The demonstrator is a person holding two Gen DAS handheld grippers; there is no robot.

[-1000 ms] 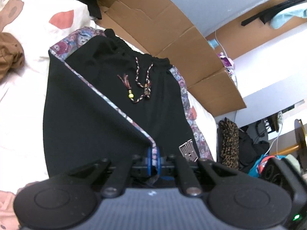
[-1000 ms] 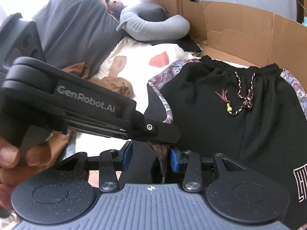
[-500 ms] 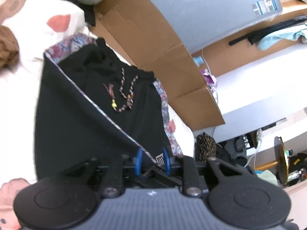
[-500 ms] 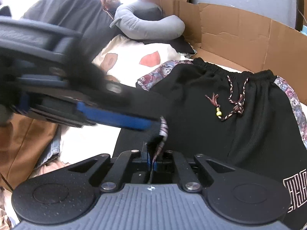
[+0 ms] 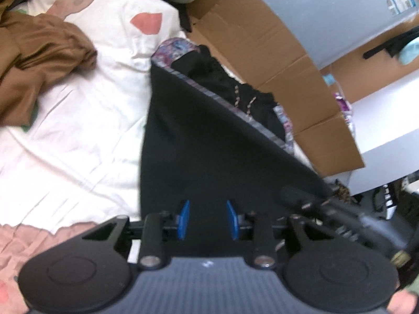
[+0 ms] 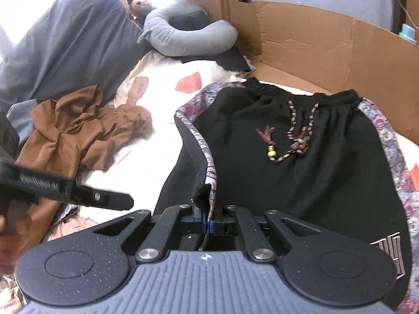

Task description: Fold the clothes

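Black shorts with patterned side stripes and a braided drawstring lie on the white bed sheet, waistband toward the cardboard. One leg is folded diagonally across the shorts. My right gripper is shut on the folded leg's hem at its patterned trim, lifting that corner. My left gripper is open above the black fabric, nothing between its blue pads. The left gripper shows blurred to the left in the right wrist view. The right gripper shows at the fold's corner in the left wrist view.
A crumpled brown garment lies left of the shorts. Flattened cardboard lines the bed's far side. A grey neck pillow and a dark grey pillow sit at the head. The bed's edge and room clutter lie to the right.
The left gripper let go of the shorts' corner, opened and drew away to the left. The right gripper closed on the same hem and now holds it alone.
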